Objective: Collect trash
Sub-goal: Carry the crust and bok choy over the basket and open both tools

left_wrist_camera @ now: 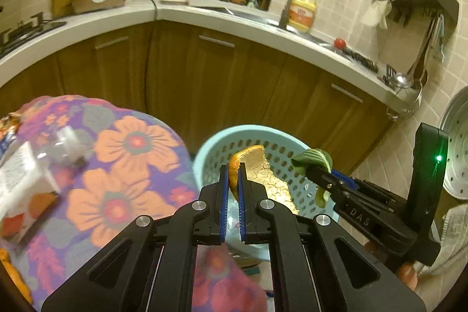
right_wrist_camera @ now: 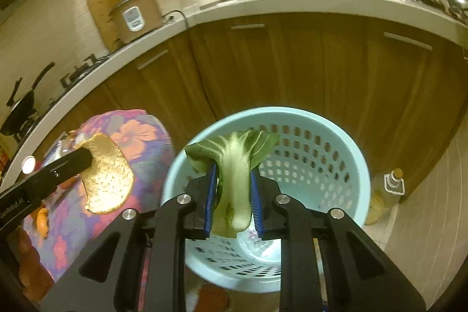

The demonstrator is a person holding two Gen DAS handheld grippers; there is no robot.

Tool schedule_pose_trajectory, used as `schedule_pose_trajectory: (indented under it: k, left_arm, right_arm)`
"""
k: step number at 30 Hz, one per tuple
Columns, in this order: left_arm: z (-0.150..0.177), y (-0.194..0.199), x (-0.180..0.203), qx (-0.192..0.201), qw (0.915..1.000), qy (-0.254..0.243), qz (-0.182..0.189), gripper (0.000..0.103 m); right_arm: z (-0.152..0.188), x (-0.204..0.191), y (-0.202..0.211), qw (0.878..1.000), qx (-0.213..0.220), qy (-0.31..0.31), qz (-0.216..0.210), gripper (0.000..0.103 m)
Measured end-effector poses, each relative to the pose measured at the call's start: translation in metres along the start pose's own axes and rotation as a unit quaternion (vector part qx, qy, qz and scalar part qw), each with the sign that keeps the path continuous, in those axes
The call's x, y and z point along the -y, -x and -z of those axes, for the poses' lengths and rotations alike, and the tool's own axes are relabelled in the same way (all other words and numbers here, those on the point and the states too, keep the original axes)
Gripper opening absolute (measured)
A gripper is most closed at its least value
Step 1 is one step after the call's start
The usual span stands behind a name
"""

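My left gripper [left_wrist_camera: 233, 170] is shut on an orange peel [left_wrist_camera: 263, 174], held over the near left rim of the light blue perforated trash basket [left_wrist_camera: 216, 142]. My right gripper [right_wrist_camera: 233, 165] is shut on a green bok choy leaf [right_wrist_camera: 235, 163], held above the basket [right_wrist_camera: 330, 136]. In the left wrist view the right gripper [left_wrist_camera: 314, 173] comes in from the right with the leaf [left_wrist_camera: 314, 158] over the basket. In the right wrist view the left gripper [right_wrist_camera: 84, 157] holds the peel [right_wrist_camera: 108, 183] left of the basket.
A table with a flowered cloth [left_wrist_camera: 122, 165] stands left of the basket and holds a white carton [left_wrist_camera: 20, 177] and a clear bottle [left_wrist_camera: 63, 149]. Wooden cabinets [left_wrist_camera: 216, 72] and a white counter [left_wrist_camera: 234, 19] run behind. An oil bottle [right_wrist_camera: 386, 195] stands on the floor to the right.
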State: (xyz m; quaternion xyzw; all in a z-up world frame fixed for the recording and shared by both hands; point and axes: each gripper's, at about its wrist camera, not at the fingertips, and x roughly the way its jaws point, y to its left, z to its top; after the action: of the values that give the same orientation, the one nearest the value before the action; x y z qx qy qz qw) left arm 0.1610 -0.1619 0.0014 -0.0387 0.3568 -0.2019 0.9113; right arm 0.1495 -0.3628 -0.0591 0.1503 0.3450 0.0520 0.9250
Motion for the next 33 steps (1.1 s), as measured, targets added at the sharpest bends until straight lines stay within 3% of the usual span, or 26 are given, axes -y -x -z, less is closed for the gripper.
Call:
schedule_pose_trajectory:
  k: [7,9,10,11,13,24,33]
  left_arm:
    - [0.001,-0.030,0.011,-0.025,0.9995,-0.017,-0.010,0.005]
    - [0.001,-0.034,0.011,-0.029,0.9994,-0.016,-0.013,0.011]
    - [0.000,-0.035,0.011,-0.030,0.9994,-0.016,-0.010,0.015]
    - [0.001,-0.034,0.010,-0.027,0.9994,-0.016,-0.011,0.023]
    - [0.002,-0.032,0.011,-0.020,0.9994,-0.020,-0.022,0.033]
    - [0.006,0.007,0.004,0.019,0.9991,-0.022,-0.030,0.049]
    - [0.018,0.064,-0.015,0.065,0.9967,-0.009,-0.047,0.050]
  right_arm:
    - [0.005,0.018,-0.017,1.000,-0.019,-0.017,0.006,0.019]
    - [0.004,0.020,-0.021,0.999,-0.027,-0.022,-0.001,0.022]
    - [0.004,0.021,-0.022,0.999,-0.030,-0.025,-0.002,0.028]
    - [0.004,0.022,-0.021,0.999,-0.030,-0.028,0.000,0.043]
    - [0.005,0.024,-0.019,0.999,-0.020,-0.030,0.008,0.060]
    - [-0.003,-0.003,0.007,0.999,0.015,0.015,0.043,0.062]
    - [-0.004,-0.059,0.028,0.997,0.035,0.068,0.015,0.063]
